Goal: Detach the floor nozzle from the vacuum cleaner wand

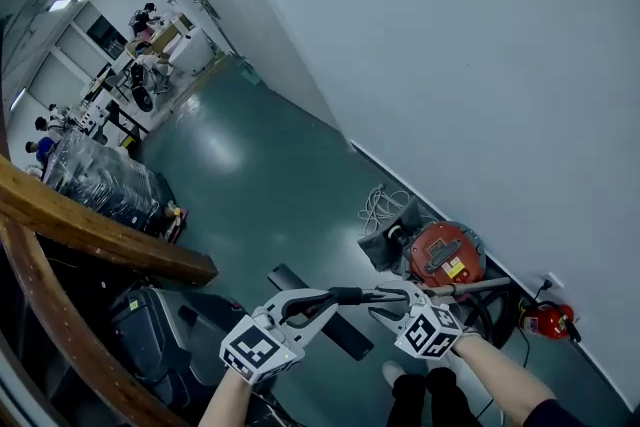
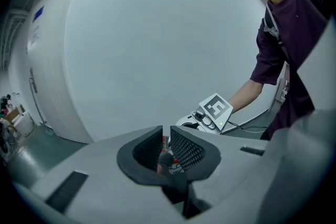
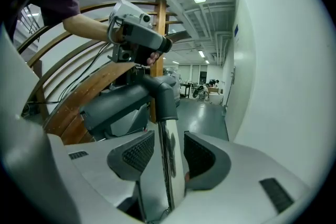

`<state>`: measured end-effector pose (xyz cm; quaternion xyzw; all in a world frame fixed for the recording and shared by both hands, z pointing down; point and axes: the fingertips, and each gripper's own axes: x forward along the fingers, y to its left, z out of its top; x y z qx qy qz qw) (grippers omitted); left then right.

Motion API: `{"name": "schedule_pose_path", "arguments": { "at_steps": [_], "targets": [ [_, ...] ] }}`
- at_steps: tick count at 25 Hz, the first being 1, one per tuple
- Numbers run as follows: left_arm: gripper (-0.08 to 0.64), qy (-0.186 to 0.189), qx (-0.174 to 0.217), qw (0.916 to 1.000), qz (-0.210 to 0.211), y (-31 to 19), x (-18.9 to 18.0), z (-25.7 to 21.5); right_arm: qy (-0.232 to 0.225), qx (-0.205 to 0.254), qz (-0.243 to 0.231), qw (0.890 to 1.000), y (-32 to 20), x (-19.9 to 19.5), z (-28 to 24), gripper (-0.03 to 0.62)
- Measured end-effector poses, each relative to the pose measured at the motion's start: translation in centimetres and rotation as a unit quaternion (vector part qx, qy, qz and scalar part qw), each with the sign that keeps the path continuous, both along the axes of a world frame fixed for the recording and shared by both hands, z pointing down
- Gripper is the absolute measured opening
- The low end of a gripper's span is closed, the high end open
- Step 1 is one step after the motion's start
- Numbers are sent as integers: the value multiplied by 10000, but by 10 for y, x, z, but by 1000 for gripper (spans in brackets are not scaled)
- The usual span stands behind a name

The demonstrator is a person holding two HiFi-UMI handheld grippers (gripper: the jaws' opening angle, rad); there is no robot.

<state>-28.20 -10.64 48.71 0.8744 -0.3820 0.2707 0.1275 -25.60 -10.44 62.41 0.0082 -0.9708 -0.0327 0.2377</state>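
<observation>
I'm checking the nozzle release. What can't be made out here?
Left gripper: whether its pads press the dark thing between them; left gripper view, too dark.
Joint of wand and nozzle: head view, small, partly behind right gripper.
Far people: head view, too small.

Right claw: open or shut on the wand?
Open. Pads of the right claw stand apart, the wand running between them; floor shows through a gap beside one pad, so no clamp.

Curved wooden railing (image 1: 100,235), dark wrapped bundle (image 1: 100,180)
</observation>
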Motion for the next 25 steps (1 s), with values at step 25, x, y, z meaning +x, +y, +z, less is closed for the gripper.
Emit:
{"name": "schedule_pose_path", "arguments": {
  "at_steps": [25],
  "targets": [
    [209,-2471,-2859,8977,2264,0,0,95,101,442,-139,9989,-6,-8,25,143]
  ]
}}
